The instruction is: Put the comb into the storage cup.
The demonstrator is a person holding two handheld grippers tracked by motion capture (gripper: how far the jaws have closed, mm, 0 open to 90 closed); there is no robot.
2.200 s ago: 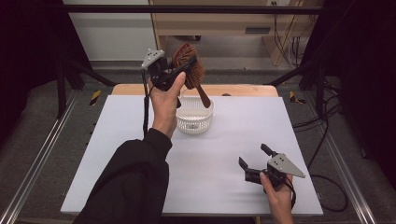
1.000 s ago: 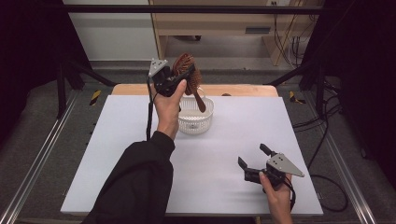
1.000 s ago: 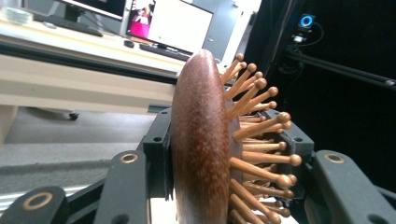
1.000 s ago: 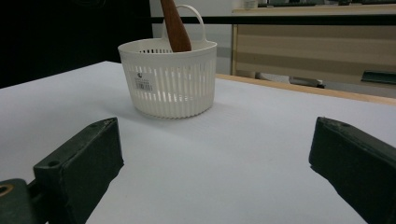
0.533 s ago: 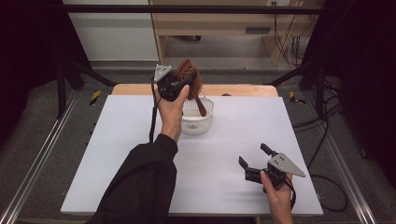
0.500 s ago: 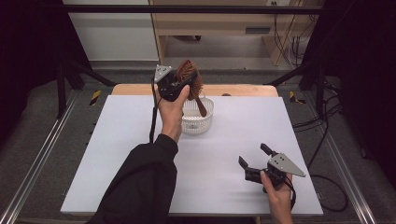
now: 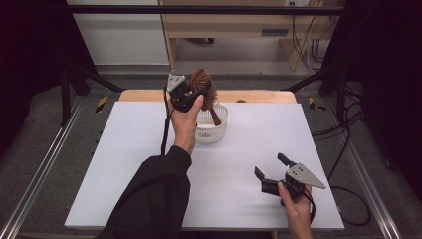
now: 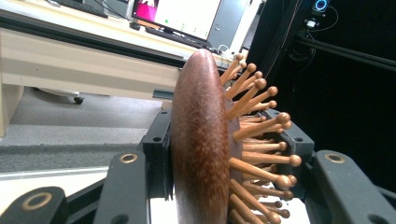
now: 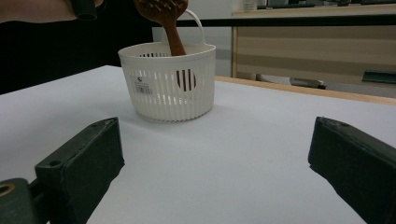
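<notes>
The dark brown wooden hairbrush with ball-tipped pegs (image 7: pixel 203 84) is clamped by its head in the left gripper (image 7: pixel 191 94), its handle dipping into the white slotted plastic basket (image 7: pixel 211 127) at the far middle of the white table (image 7: pixel 124 164). The right gripper (image 7: pixel 271 172) rests near right, jaws wide apart.

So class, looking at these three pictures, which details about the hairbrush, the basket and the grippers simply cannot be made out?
- Hairbrush handle tip: hidden inside the white basket in the right gripper view, so whether it touches the bottom is unclear.
- Brush head top: cut off by the upper edge in the right gripper view.
- Basket label: too small to read.
- Left gripper pads: covered by the brush in the left gripper view.
- Right gripper hand: partly cut off by the bottom edge, high view.
</notes>
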